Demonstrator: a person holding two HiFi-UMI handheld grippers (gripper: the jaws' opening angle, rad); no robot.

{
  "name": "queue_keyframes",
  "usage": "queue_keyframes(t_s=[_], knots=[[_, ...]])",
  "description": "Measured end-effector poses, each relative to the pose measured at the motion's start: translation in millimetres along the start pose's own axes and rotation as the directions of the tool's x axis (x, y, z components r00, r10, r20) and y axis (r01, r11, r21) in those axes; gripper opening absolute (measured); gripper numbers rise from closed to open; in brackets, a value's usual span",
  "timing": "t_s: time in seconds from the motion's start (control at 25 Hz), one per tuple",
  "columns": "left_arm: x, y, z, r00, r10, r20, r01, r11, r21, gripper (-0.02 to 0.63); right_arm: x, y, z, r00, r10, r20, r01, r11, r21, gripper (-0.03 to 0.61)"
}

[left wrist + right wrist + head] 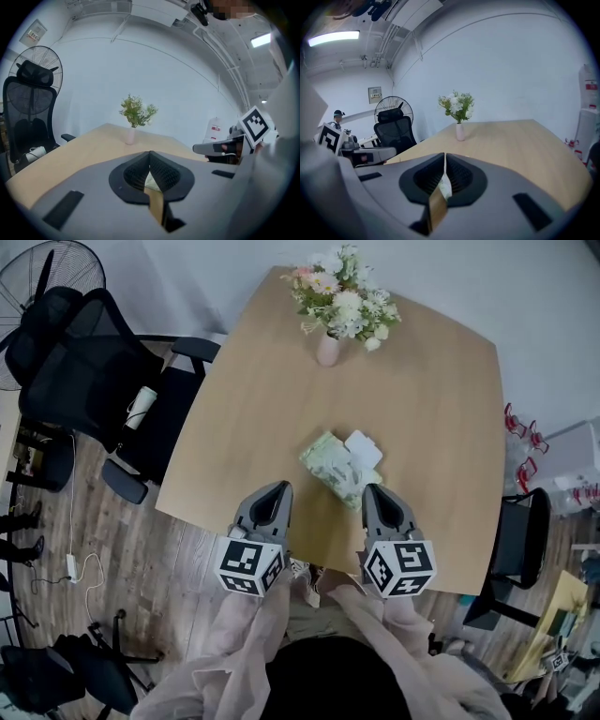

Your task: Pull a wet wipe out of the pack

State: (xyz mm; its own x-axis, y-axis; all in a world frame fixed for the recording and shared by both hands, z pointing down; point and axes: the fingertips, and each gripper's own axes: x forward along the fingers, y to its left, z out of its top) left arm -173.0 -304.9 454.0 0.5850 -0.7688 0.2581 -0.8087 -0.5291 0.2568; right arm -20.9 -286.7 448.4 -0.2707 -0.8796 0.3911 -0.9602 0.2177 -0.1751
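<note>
Progress looks nil so far: left gripper (280, 487), jaws closed on nothing, hovers over the near edge of the table (244, 409). The wipe pack (330, 465) lies on the table between both grippers. Right gripper (369, 489), jaws likewise closed and empty, hangs close beside it. Gripping and pulling a wipe remain.

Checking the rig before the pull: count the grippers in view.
2. The left gripper is at the near edge of the table, left of the wet wipe pack; the right gripper is by the pack's near end. None seems hidden.
</note>
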Motion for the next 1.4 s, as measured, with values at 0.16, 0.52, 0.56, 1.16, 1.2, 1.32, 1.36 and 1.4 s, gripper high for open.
queue_keyframes(t_s=[0.16,0.52,0.56,1.16,1.2,1.32,1.36,1.4], knots=[[8.9,-2.4,-10.3,1.0,0.001,-0.027,-0.001,1.0,-0.014,0.011,8.1,-2.5,-9.0,0.999,0.02,-0.031,-0.02,1.0,0.016,0.028],[28.3,4.3,-30.4,0.996,0.023,-0.084,-0.027,0.998,-0.048,0.011,41.1,-2.1,-33.0,0.986,0.08,-0.146,-0.08,0.997,0.003,0.14],[30.3,5.7,-32.4,0.996,0.027,-0.088,-0.032,0.998,-0.055,0.011,45.1,-2.6,-35.2,0.984,0.084,-0.157,-0.085,0.996,0.0,0.147],[43.7,17.5,-59.6,0.986,0.084,-0.146,-0.099,0.99,-0.101,0.011,81.3,-6.6,-58.3,0.96,0.122,-0.253,-0.14,0.989,-0.051,0.166],[43.4,17.9,-60.5,0.985,0.087,-0.147,-0.103,0.989,-0.103,0.011,82.5,-6.7,-59.6,0.958,0.124,-0.258,-0.142,0.988,-0.053,0.166],[42.8,18.8,-62.7,0.984,0.098,-0.149,-0.115,0.988,-0.108,0.011,85.1,-7.9,-62.5,0.956,0.12,-0.268,-0.14,0.989,-0.057,0.161],[42.7,19.0,-63.2,0.984,0.101,-0.15,-0.118,0.987,-0.109,0.011,85.5,-8.2,-63.4,0.955,0.119,-0.271,-0.14,0.989,-0.057,0.156],[42.7,19.4,-63.5,0.983,0.104,-0.151,-0.121,0.987,-0.11,0.011,86.0,-8.2,-64.0,0.954,0.12,-0.274,-0.14,0.988,-0.058,0.147]])
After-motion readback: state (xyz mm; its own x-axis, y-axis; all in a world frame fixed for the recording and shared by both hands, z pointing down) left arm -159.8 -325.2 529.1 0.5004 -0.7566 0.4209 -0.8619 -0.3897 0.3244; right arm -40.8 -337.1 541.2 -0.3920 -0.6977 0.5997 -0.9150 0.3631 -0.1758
